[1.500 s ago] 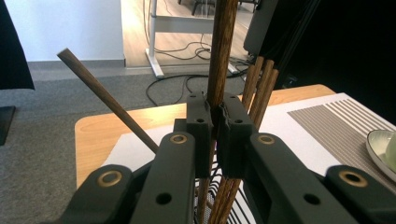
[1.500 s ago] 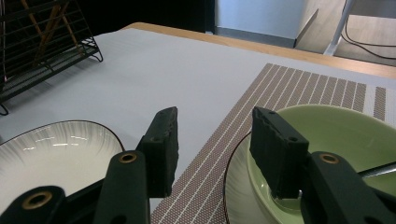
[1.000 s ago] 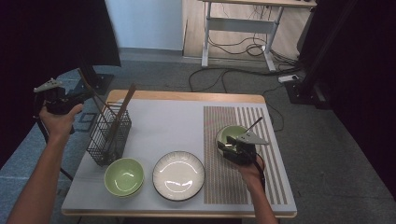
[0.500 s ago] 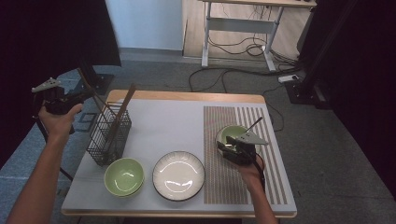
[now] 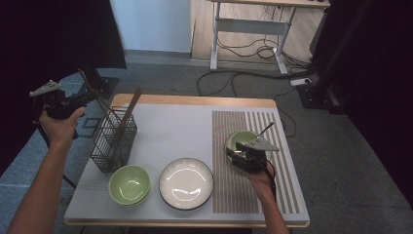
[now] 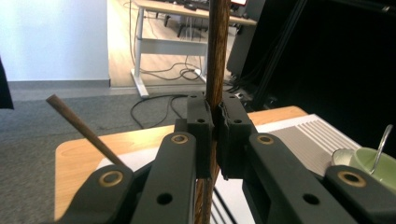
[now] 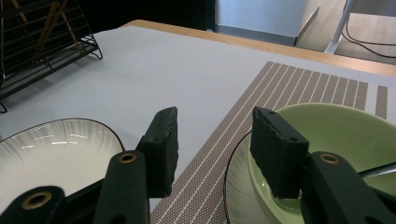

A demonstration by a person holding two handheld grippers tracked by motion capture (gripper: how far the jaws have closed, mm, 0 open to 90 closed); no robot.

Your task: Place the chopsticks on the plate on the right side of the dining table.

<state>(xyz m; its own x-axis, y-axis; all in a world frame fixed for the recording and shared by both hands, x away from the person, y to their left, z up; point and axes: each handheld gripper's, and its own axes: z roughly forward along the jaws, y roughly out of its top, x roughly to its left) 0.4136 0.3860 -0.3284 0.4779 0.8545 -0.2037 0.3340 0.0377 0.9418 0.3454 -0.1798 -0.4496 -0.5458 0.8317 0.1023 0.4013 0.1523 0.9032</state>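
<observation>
High view, grey-topped table (image 5: pixel 165 131), carpeted floor (image 5: pixel 341 161)

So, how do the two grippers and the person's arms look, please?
Both grippers are black. The left gripper and the right gripper each carry a grey three-cornered plate on top. In the gripper views, each has two blocky black jaws on arms with brass-coloured rings around the pivots and small round holes. A black cable trails from the right gripper along the wrist. Both forearms are bare, without sleeves.
</observation>
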